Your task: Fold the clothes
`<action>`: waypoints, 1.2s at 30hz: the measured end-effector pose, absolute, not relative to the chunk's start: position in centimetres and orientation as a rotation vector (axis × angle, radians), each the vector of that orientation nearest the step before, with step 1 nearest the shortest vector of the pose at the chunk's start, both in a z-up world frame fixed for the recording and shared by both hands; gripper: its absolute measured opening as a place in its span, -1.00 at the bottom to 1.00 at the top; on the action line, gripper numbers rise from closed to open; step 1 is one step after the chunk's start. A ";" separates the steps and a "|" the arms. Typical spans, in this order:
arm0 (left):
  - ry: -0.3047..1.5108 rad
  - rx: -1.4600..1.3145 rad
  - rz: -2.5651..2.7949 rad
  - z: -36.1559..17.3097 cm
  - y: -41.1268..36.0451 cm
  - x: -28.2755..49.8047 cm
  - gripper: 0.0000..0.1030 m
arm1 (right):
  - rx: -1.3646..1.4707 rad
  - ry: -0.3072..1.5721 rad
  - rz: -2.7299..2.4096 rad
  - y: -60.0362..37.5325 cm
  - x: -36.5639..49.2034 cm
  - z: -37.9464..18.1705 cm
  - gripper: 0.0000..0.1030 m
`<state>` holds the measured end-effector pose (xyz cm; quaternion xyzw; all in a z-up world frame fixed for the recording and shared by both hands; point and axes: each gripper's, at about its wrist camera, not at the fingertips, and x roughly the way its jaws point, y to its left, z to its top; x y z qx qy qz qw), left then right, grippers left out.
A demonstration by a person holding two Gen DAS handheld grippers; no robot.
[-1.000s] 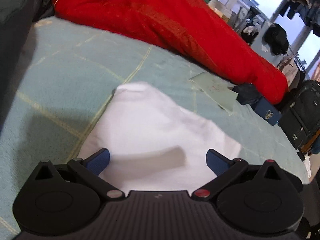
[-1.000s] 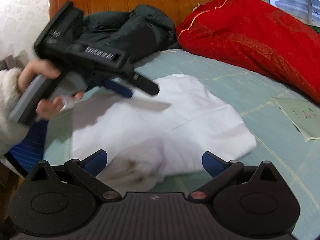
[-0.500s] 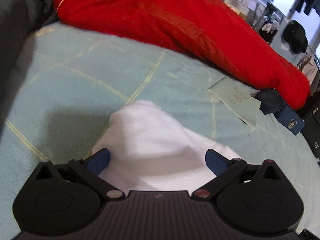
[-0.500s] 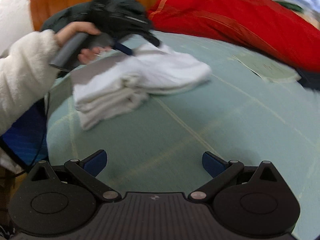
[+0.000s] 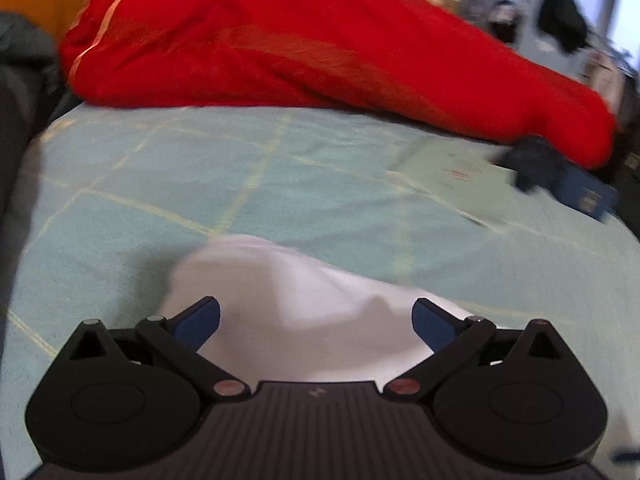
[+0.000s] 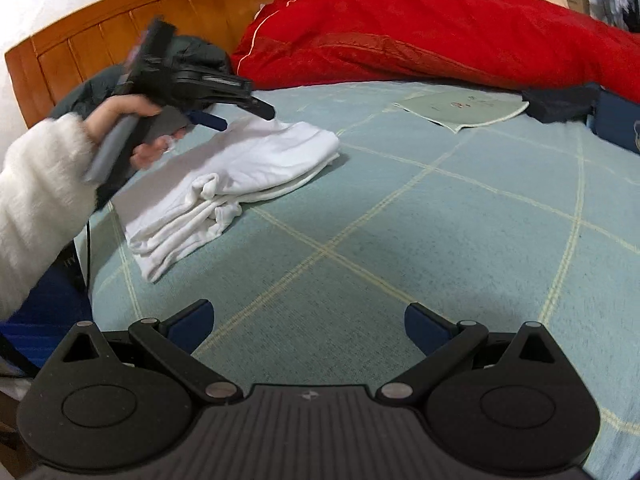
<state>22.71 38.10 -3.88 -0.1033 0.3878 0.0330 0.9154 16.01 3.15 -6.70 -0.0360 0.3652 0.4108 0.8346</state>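
Note:
A folded white garment (image 6: 236, 176) lies on the light green bedspread (image 6: 400, 216) at the left. In the left wrist view it (image 5: 304, 316) fills the space just ahead of my open left gripper (image 5: 316, 320). In the right wrist view my left gripper (image 6: 240, 114) hovers just above the garment's far end, held by a hand in a white fuzzy sleeve. My right gripper (image 6: 306, 326) is open and empty, over bare bedspread well to the right of the garment.
A red quilt (image 6: 440, 32) lies along the far side of the bed. A dark jacket (image 6: 188, 56) rests against the wooden headboard (image 6: 100, 40). A pale green paper (image 6: 460, 108), a dark cloth (image 6: 560, 100) and a blue booklet (image 6: 616, 120) lie at the right.
My right gripper has pulled back from the garment to bare bedspread. My left gripper has lifted and tilted, so less of the garment shows ahead of it.

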 end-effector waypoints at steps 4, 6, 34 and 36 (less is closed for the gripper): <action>0.785 -0.098 -0.022 -3.4 33.2 18.0 0.97 | -0.052 0.765 0.863 2.5 15.8 -6.3 1.00; 0.761 -0.078 -0.042 -4.0 31.1 15.6 0.97 | -0.048 0.756 0.863 2.3 15.6 -6.0 1.00; 0.759 -0.164 -0.110 -6.1 26.1 8.7 0.98 | 0.013 0.726 0.828 -1.3 13.2 -4.1 1.00; 0.796 -0.199 -0.107 -6.9 26.3 8.6 0.98 | -0.003 0.717 0.826 -1.2 13.0 -3.9 1.00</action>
